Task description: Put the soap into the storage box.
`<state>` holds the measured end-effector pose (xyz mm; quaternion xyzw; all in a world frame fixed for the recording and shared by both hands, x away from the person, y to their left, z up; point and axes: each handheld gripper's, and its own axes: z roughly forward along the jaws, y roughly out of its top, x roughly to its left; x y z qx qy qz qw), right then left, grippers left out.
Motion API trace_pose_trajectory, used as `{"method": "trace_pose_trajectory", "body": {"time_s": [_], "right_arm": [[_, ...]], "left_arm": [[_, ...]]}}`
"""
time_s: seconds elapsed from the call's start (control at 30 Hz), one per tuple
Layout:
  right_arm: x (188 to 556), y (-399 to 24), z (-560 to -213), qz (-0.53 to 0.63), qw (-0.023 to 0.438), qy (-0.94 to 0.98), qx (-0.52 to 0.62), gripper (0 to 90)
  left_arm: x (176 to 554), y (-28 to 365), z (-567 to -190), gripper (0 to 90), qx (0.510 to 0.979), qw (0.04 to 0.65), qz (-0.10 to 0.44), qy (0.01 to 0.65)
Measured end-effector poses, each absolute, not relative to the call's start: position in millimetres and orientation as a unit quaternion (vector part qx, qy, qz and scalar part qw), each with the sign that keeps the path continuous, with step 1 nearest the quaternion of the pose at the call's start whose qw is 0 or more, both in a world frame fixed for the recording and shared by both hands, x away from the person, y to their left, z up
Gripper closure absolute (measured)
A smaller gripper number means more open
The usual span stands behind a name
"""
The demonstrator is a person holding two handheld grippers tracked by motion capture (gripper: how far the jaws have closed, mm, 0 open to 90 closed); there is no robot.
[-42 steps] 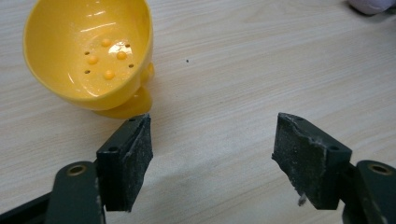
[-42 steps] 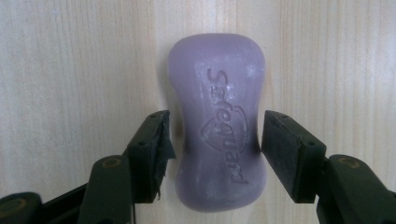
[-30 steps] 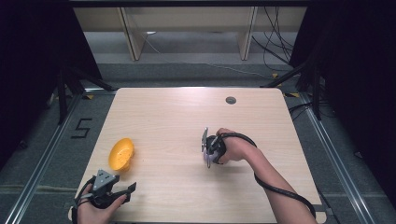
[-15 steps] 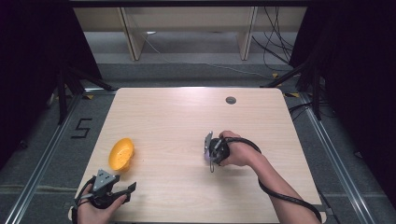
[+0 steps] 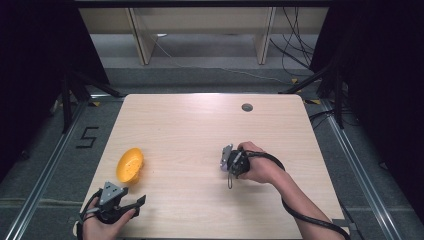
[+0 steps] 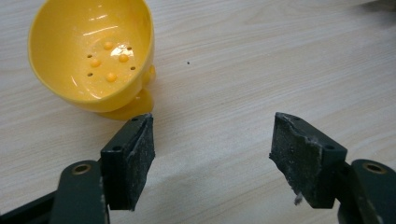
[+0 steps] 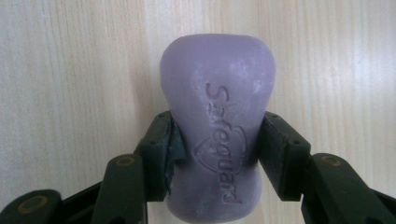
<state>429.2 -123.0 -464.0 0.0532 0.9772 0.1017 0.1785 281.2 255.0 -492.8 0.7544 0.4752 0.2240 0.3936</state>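
- Surface: a light wooden table (image 5: 200,130), with a small dark round hole (image 5: 247,107) near its far edge; grey floor and dark surroundings around the table.
- A yellow perforated bowl (image 5: 130,164) lies tipped on the table's left side, well apart from the soap.
- The right gripper (image 7: 217,154) is clamped on a purple soap bar (image 7: 217,116); its pads (image 7: 163,154) press both sides of the bar's narrow waist, right of table centre.
- The left gripper (image 6: 212,158) stands wide open and empty, just short of the bowl, at the table's near-left edge.
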Motion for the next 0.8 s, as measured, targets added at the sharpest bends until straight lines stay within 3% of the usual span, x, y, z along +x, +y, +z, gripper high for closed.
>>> {"method": "trace_pose_trajectory", "body": {"time_s": [0.8], "right_arm": [[393,-140,-445,0.153,0.257,0.953,0.054,50.6]], "left_arm": [[280,253,-491,29.3,0.752,0.394,0.232,0.476]]}}
